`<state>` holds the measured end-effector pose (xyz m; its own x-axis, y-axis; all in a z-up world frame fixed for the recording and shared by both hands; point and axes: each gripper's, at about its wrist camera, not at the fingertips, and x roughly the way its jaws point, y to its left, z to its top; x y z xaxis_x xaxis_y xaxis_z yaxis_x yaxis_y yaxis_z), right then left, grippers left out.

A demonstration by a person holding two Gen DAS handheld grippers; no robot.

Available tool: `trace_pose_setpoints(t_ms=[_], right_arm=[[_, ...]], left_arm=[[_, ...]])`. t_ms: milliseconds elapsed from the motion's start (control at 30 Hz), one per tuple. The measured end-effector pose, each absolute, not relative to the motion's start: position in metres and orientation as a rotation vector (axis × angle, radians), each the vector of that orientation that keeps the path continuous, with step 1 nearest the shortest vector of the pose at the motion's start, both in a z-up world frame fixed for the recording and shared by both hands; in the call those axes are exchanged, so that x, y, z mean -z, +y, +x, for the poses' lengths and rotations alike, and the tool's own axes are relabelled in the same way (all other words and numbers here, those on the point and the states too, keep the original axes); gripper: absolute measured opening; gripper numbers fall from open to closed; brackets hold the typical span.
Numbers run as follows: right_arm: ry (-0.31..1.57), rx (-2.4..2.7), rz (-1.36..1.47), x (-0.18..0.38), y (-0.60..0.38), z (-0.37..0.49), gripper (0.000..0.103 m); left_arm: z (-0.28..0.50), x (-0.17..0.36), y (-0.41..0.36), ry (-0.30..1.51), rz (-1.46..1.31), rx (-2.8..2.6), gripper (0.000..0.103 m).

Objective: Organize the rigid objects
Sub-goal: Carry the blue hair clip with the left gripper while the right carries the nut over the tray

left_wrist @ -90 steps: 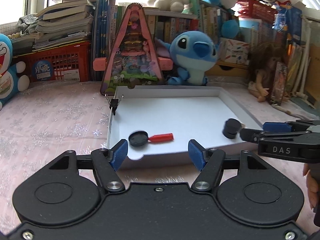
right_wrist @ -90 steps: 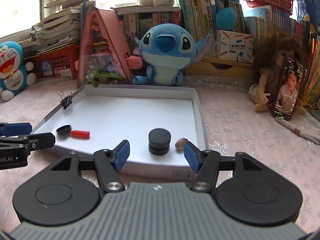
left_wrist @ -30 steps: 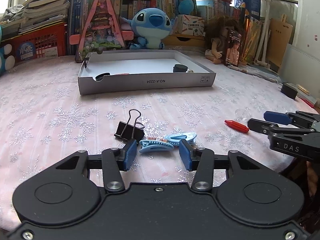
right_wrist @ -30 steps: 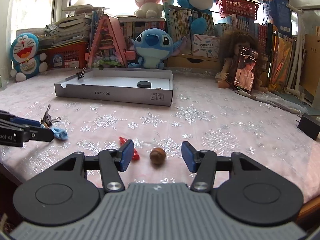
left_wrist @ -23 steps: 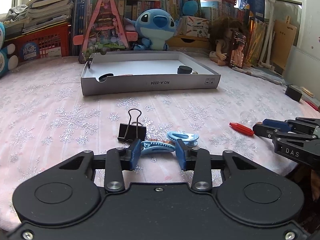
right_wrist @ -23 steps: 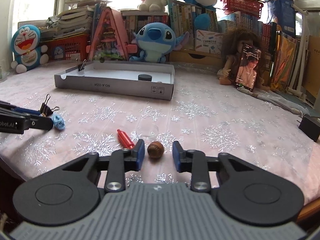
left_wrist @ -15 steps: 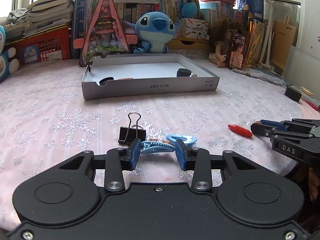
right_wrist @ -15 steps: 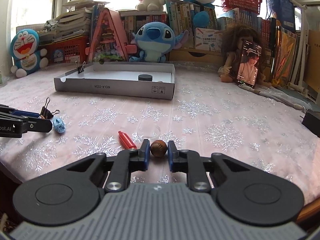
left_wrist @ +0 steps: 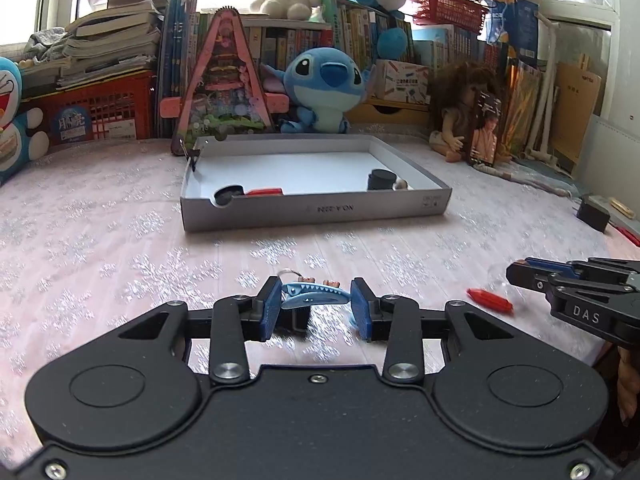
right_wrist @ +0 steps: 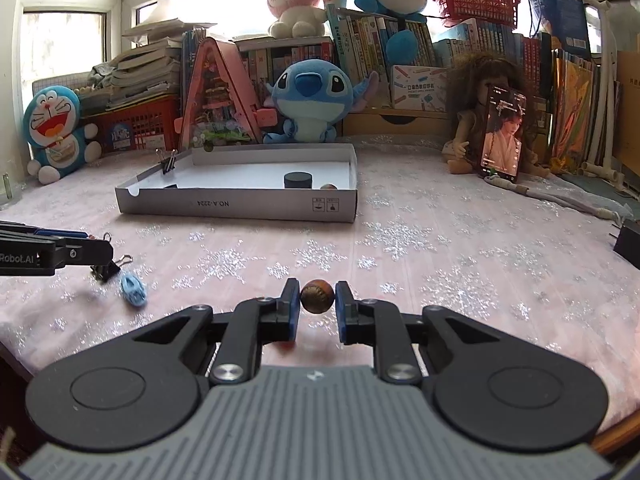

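My left gripper (left_wrist: 316, 308) is shut on a light blue hair clip (left_wrist: 312, 295) and holds it above the tablecloth. My right gripper (right_wrist: 317, 310) is shut on a brown nut (right_wrist: 317, 296), lifted off the cloth. The grey cardboard tray (left_wrist: 316, 210) lies ahead and holds a black disc (left_wrist: 229, 193), a red piece (left_wrist: 264, 191), a black puck (left_wrist: 381, 179) and a nut (left_wrist: 401, 185). A black binder clip (right_wrist: 105, 268) and a second blue clip (right_wrist: 134, 289) lie on the cloth left of the right gripper. A red piece (left_wrist: 490, 299) lies near the right gripper's tips.
Plush toys, a pink triangular toy (left_wrist: 224, 92), books and a doll with a phone (right_wrist: 502, 136) line the back. A binder clip (right_wrist: 168, 162) sits on the tray's left rim. A black adapter (left_wrist: 593, 214) lies at the right. The table's front edge is close below both grippers.
Both grippers have lifted with their objects and moved toward the tray. The left one raised the blue clip off the cloth; the right one closed fully on the nut and raised it.
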<state>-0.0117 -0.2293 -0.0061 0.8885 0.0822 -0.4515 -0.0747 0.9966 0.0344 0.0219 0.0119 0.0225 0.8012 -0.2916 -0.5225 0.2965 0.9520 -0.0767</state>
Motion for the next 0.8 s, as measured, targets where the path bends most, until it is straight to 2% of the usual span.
trace_pose_setpoints(t_ms=[800], right_arm=[[0.521, -0.145, 0.194, -0.023, -0.229, 0.079, 0.023]], left_arm=[[0.113, -0.052, 0.025, 0.56, -0.083, 0.244, 0.035]])
